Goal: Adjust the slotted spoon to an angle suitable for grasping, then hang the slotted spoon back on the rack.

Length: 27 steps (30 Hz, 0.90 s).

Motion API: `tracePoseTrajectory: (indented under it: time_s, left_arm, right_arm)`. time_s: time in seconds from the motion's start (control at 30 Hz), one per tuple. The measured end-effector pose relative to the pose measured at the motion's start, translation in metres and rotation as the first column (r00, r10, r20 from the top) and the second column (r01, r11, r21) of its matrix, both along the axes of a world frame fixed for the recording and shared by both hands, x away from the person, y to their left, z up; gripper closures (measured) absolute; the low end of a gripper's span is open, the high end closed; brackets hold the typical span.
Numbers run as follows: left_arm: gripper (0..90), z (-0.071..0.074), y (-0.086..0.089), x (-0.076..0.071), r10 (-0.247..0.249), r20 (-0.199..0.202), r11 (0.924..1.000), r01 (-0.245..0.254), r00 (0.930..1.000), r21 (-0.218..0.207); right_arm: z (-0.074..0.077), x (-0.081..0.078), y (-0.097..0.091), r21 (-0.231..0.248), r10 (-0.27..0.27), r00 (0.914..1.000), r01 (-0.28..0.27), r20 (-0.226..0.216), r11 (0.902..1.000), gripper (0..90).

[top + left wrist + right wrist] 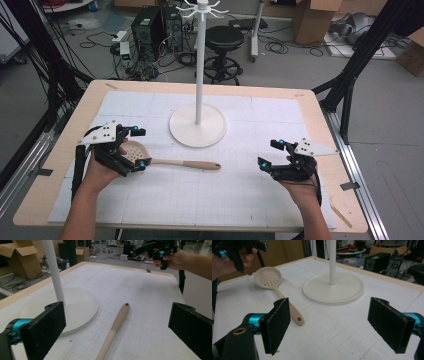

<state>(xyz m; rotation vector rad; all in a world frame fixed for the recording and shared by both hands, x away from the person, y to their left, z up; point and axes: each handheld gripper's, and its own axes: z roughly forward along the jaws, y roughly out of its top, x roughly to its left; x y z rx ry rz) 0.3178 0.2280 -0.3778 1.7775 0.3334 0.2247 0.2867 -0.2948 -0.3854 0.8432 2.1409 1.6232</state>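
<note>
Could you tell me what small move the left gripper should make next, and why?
Probably lower the left gripper and close it on the slotted spoon. Its jaws stand open astride the spoon's handle, which lies flat on the mat, and the right gripper is off to the side.

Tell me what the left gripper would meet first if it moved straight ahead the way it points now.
Probably the wooden handle of the skimmer spoon: it lies on the mat between the open fingers of the left gripper, running forward. The white stand base sits off to one side. Depth is hard to judge.
</note>
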Motion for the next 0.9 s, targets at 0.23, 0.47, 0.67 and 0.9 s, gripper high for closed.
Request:
tracePoseTrajectory:
  time_s: [0.23, 0.47, 0.67, 0.9]
  left_arm:
    - [1.7, 0.000, 0.000, 0.001, -0.003, 0.003, 1.0000, 0.003, 1.0000, -0.001]
    - [1.7, 0.002, 0.000, -0.001, -0.002, 0.005, 1.0000, 0.002, 1.0000, 0.002]
    - [1.7, 0.004, -0.010, -0.002, -0.017, 0.003, 0.9990, 0.017, 0.9998, 0.040]
    - [1.7, 0.012, -0.031, 0.005, 0.025, 0.001, 0.9872, -0.025, 0.9997, 0.158]
  right_arm:
    - [-0.001, 0.002, 0.001, 0.001, 0.003, 1.0000, -0.003, -0.005, 1.0000, 16.7]
    - [-0.002, 0.002, 0.000, -0.004, -0.001, 1.0000, 0.001, -0.006, 1.0000, 16.7]
    - [-0.004, 0.001, -0.001, -0.017, 0.001, 0.9999, -0.001, -0.014, 0.9998, 16.7]
    - [-0.003, 0.002, -0.008, 0.004, -0.012, 0.9999, 0.012, -0.010, 0.9999, 16.7]
